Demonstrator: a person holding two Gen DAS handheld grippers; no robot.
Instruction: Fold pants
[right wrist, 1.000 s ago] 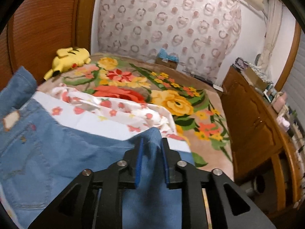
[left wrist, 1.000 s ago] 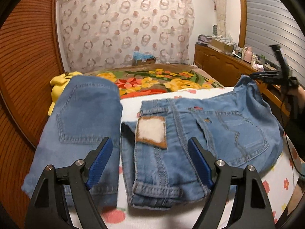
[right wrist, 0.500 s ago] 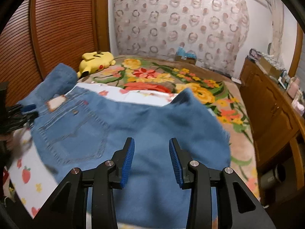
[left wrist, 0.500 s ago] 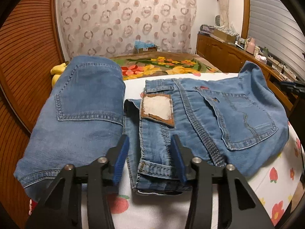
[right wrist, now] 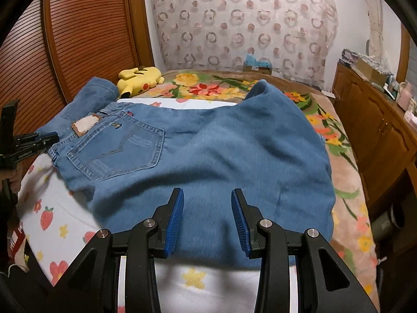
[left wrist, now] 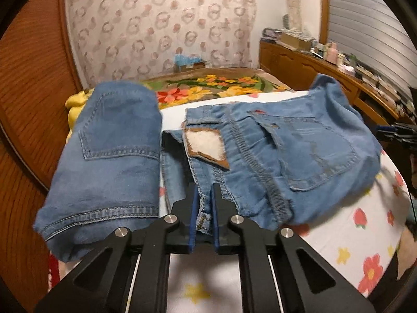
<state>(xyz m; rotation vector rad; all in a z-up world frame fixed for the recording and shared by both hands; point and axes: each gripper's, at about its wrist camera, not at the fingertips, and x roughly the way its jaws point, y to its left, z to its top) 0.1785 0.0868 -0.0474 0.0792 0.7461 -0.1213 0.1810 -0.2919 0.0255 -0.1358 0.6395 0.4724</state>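
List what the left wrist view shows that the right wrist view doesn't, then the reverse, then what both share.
Only the left wrist view: the left tool clamped on the waistband of the blue denim jeans, and most of a folded pair of lighter blue jeans beside them. Only the right wrist view: the open right tool over the spread denim, and the whole yellow plush toy. Both: the jeans' pale leather patch, the strawberry-print sheet.

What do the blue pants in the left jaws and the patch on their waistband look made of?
Blue pants: apparently denim, matte and faded, with heavy contrast-stitched seams. Brown-edged waistband patch: probably leather or imitation, its centre worn to a pale, fuzzy surface.
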